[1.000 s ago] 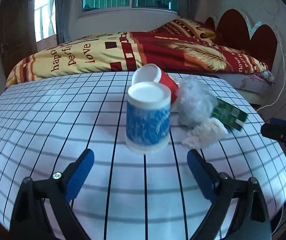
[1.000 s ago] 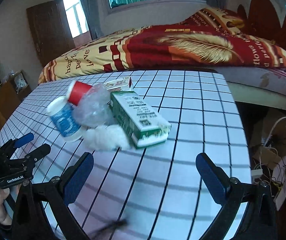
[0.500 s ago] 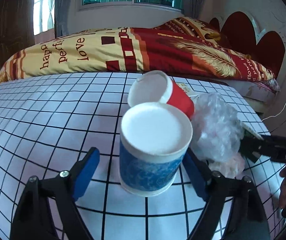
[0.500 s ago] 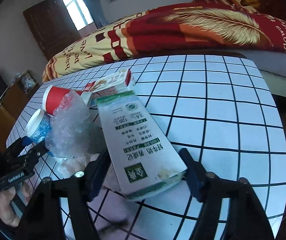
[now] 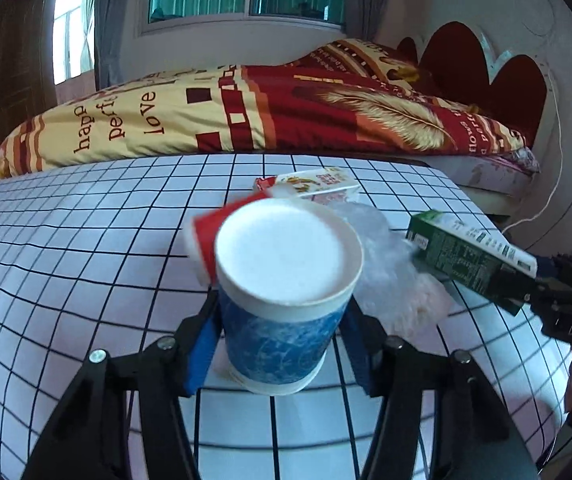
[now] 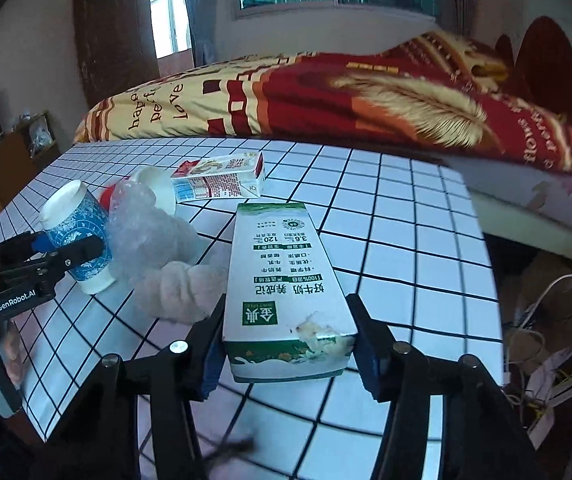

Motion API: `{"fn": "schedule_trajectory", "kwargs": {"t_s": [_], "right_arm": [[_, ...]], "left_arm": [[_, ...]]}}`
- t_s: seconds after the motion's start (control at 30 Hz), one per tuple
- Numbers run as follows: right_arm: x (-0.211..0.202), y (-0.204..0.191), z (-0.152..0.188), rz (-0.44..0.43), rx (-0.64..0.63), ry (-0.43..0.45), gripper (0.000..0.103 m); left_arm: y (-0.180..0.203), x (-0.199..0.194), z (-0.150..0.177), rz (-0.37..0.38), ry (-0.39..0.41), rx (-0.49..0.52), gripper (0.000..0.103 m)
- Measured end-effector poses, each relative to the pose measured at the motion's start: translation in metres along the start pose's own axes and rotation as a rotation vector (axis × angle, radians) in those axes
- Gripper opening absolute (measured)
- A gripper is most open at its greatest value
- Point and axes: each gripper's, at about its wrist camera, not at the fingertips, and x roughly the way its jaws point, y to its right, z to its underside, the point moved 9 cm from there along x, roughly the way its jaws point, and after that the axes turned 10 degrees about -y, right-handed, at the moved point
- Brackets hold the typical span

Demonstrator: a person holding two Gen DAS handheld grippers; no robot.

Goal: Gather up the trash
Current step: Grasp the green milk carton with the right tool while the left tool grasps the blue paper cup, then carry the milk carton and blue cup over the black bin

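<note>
We observe the left gripper [image 5: 277,350] with its jaws clamped on the blue-patterned paper cup with a white rim [image 5: 281,300]; the jaws have just been closing, and the blue pads press both sides of the cup wall. The cup stands mouth-down, its long axis near vertical and tilted slightly, low over the white worktop with a black grid [image 5: 85,248]; we cannot tell whether its rim still touches the surface.

We observe the right gripper [image 6: 288,354] with its jaws clamped on the near end of the green-and-white rectangular milk carton [image 6: 286,280]; these jaws have also just been closing. The carton's long axis runs straight away from the right wrist camera, its far end pointing toward the bed with the red and yellow quilt [image 6: 326,96]. In the left wrist view the carton [image 5: 470,256] points leftward toward the pile, its free end raised off the worktop.

Between the two held items lie the crumpled clear plastic bag [image 6: 145,232] and the wad of whitish tissue [image 6: 181,288], touching each other. Behind the bag, the red paper cup [image 5: 205,240] lies on its side. The small red-and-white drink carton [image 6: 221,178] lies flat just beyond it, its long axis crosswise.
</note>
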Motion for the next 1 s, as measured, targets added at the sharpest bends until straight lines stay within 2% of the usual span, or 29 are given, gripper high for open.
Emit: {"fn": "schedule_trajectory", "kwargs": {"t_s": [0.23,0.43,1.0], "right_arm": [[-0.034,0.002,0.019,0.067,-0.028,0.033,0.056],[-0.068,0.011,0.046,0.102,-0.004,0.058,0.056],[-0.166,0.048,0.129,0.18,0.108,0.114,0.056]], "left_arm": [[0.005,-0.018,0.018,0.006,-0.002,0.005,0.058],[0.02,-0.038,0.034,0.027,0.006,0.024,0.058],[0.111,-0.084,0.078,0.148,0.007,0.123,0.058]]}}
